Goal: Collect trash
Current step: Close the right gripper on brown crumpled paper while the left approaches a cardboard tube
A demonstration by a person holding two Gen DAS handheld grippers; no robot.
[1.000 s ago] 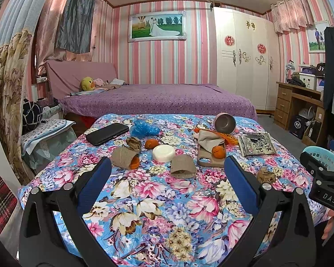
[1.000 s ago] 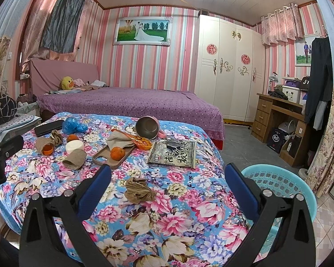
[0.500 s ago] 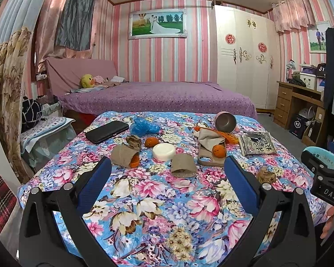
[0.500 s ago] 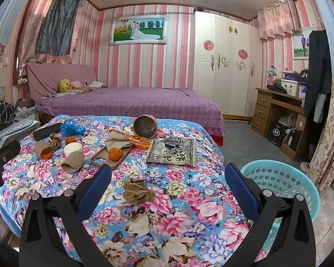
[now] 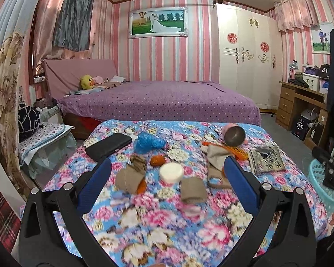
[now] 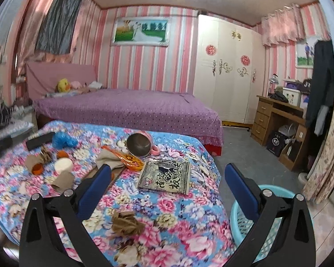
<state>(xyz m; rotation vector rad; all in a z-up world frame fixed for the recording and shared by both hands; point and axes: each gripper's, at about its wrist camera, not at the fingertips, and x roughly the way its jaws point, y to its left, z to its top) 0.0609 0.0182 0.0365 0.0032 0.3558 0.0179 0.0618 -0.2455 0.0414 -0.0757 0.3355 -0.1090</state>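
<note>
Right wrist view: right tongs (image 6: 167, 183) stood wide apart, empty, above the flowered surface (image 6: 189, 229). Crumpled brown paper (image 6: 127, 222) lay nearest, just below the gap. Judged best first pick: descend straight, straddle the wad, pinch its bulk without catching the cloth. Basket (image 6: 267, 224) sat on the floor just beside the surface's right edge; nothing seen inside, though only part showed. Cup (image 6: 139, 144) lay tipped over, apparently empty. Left tongs (image 5: 167, 176) were likewise spread, empty, over a paper roll (image 5: 192, 189).

My left hand-held gripper (image 5: 167, 173) hangs level with its blue-padded jaws spread wide, gripping nothing. My right hand-held gripper (image 6: 167, 175) is likewise wide open and empty, both pointing forward.
</note>
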